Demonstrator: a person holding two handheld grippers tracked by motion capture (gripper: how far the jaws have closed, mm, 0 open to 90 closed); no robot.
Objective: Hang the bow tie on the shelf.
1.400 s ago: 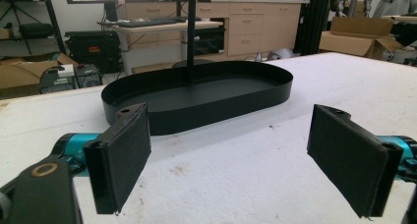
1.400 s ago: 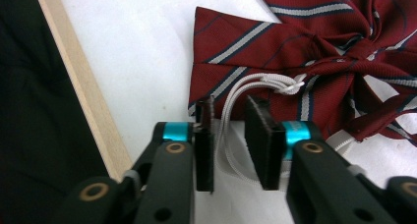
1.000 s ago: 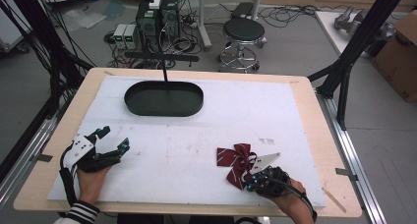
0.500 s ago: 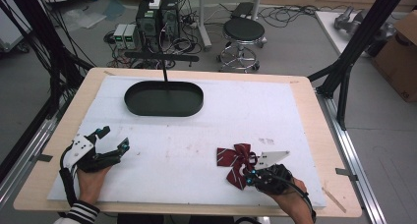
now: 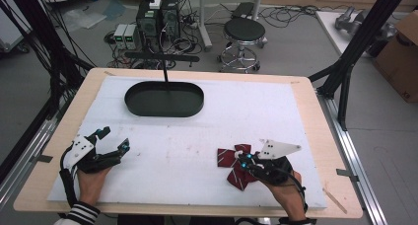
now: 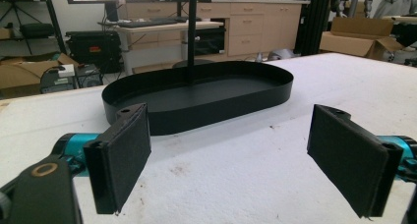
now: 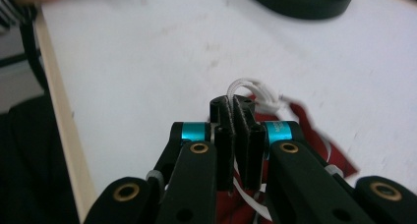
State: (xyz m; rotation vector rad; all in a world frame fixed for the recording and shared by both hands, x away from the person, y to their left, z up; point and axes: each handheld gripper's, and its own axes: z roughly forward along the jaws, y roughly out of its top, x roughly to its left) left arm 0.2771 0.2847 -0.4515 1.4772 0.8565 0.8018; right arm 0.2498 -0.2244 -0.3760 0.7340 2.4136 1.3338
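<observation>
Tabletop (image 5: 256, 111) from the high view: your left gripper (image 5: 112, 141) rests near the front left with its fingers spread wide, well apart from the black oval tray (image 5: 164, 98) at the back. Your right gripper (image 5: 245, 160) sits at the front right, over a dark red cloth (image 5: 233, 162) with white lines. From the left gripper view, your two finger pads (image 6: 125, 155) stand far apart with bare white surface between them, and the tray (image 6: 196, 94) lies ahead. From the right gripper view, your fingers (image 7: 236, 128) are pinched together on a white cord (image 7: 244, 86) of the red cloth (image 7: 314, 135).
</observation>
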